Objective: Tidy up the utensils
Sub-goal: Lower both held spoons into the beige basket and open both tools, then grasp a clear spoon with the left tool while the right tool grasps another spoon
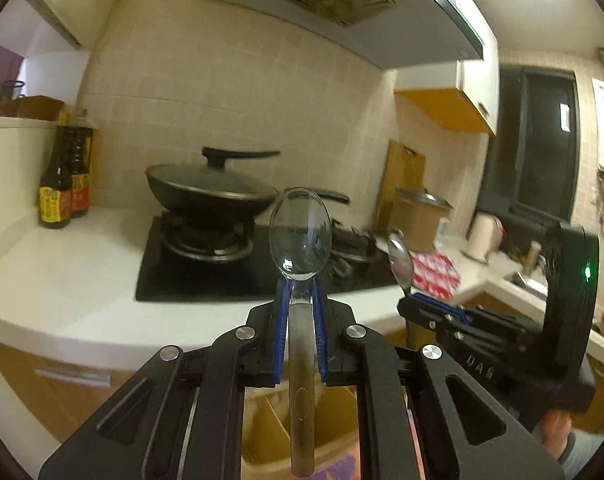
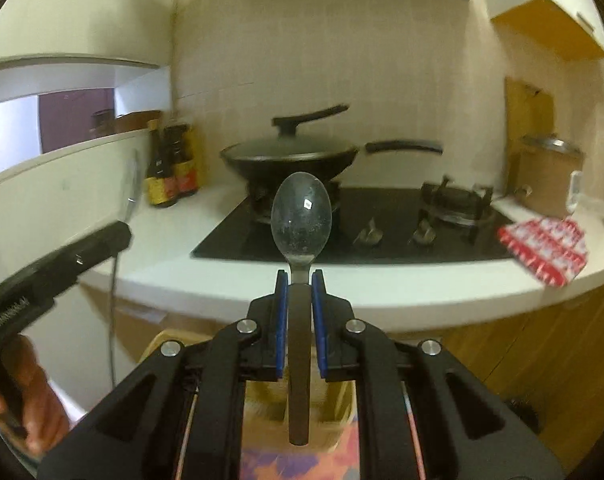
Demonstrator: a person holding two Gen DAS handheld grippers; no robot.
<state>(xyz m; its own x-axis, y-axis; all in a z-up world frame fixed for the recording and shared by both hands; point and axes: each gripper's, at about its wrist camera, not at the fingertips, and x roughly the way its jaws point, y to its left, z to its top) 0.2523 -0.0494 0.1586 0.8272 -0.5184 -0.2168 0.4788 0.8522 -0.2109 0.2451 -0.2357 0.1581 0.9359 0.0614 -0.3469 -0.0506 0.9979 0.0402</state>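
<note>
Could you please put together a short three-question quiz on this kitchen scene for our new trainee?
1. True or false: the left gripper is shut on a spoon.
2. What does the right gripper hold: A a fork, B a spoon, C nothing?
3. What covers the black wok on the stove?

Key: 1 true. 2 B. 3 a lid with a black handle.

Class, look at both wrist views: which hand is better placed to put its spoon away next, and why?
Neither clearly. The left tool grips a shiny metal spoon; the right tool grips a duller metal spoon. Both point bowl-forward toward the black stove, and no utensil holder is clearly visible.
</note>
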